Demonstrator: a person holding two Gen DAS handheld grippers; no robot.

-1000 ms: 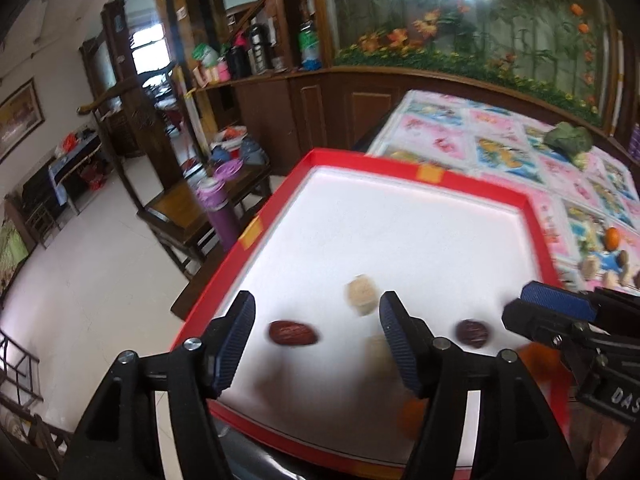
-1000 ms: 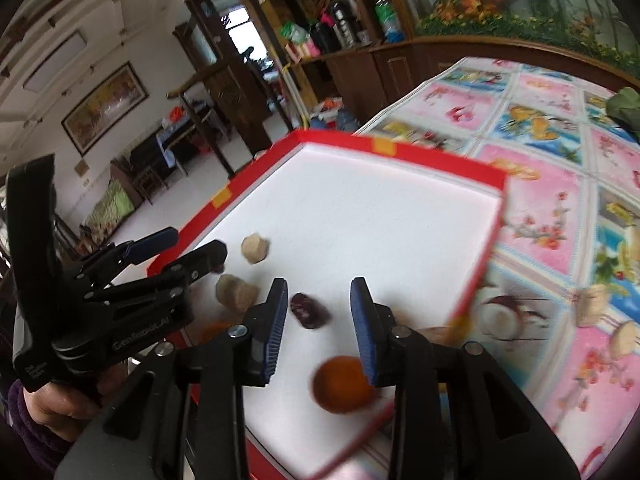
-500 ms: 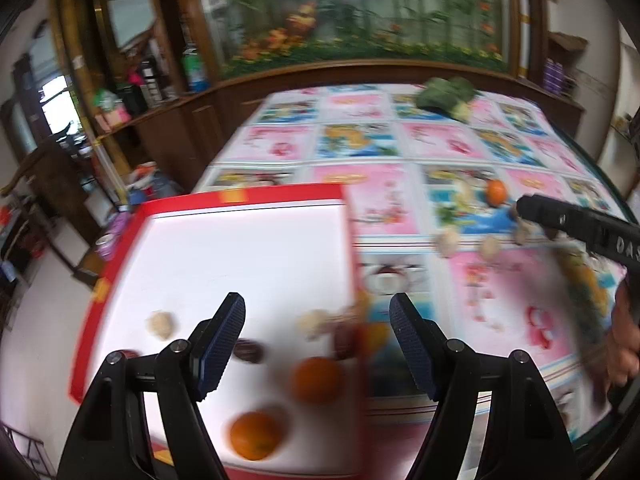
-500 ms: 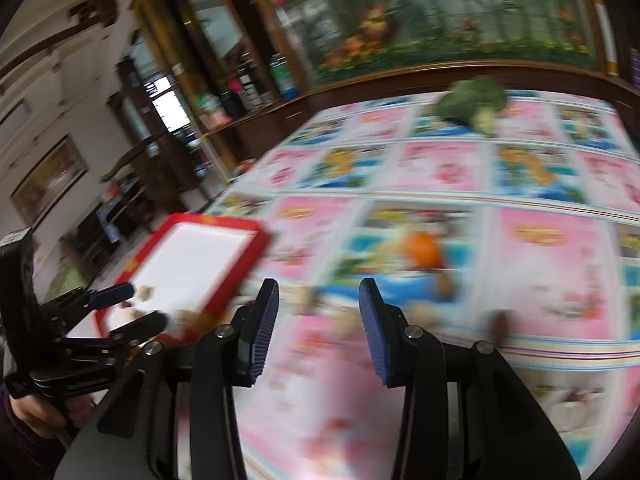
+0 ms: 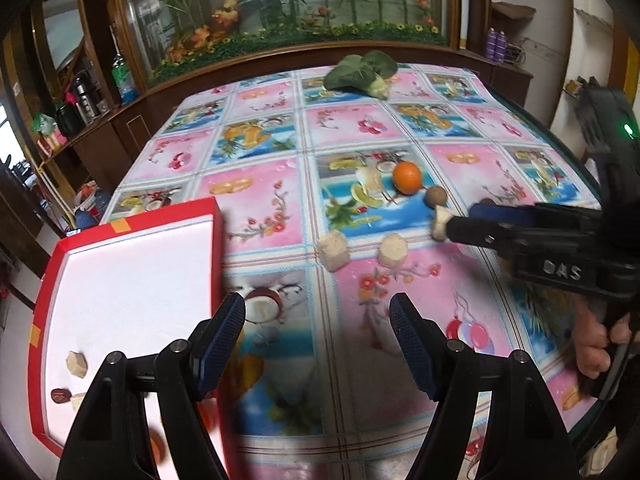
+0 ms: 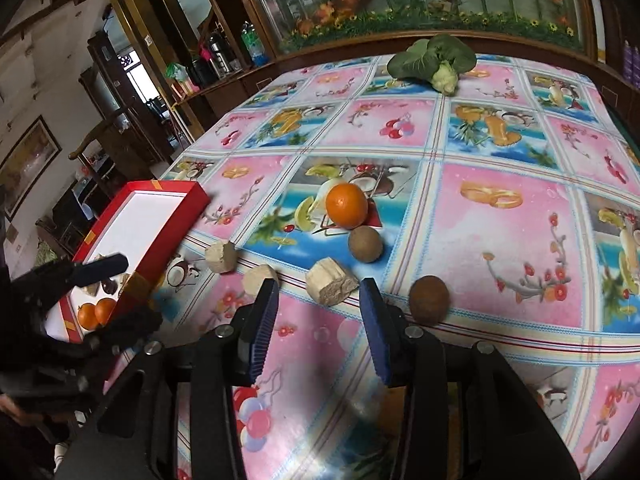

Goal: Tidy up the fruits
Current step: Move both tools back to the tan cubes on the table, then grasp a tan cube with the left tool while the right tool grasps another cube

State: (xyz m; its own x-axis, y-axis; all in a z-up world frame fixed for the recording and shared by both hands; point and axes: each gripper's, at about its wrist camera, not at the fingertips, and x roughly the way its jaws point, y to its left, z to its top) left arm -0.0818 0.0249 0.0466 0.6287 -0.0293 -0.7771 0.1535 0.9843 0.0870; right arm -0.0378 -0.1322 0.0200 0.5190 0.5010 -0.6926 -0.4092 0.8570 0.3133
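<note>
The right gripper (image 6: 316, 320) hangs open and empty just short of a pale chunk (image 6: 331, 286) near the orange (image 6: 346, 205) — light, crumbly-looking; best pinched gently across its flat sides. The left gripper (image 5: 316, 340) is open, empty.

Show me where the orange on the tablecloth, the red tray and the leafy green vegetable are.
orange (image 6: 346, 210): right wrist view, middle of its peel.
red tray (image 6: 170, 240): right wrist view, its near red wall.
leafy green vegetable (image 6: 430, 58): right wrist view, on the dark leaves.
</note>
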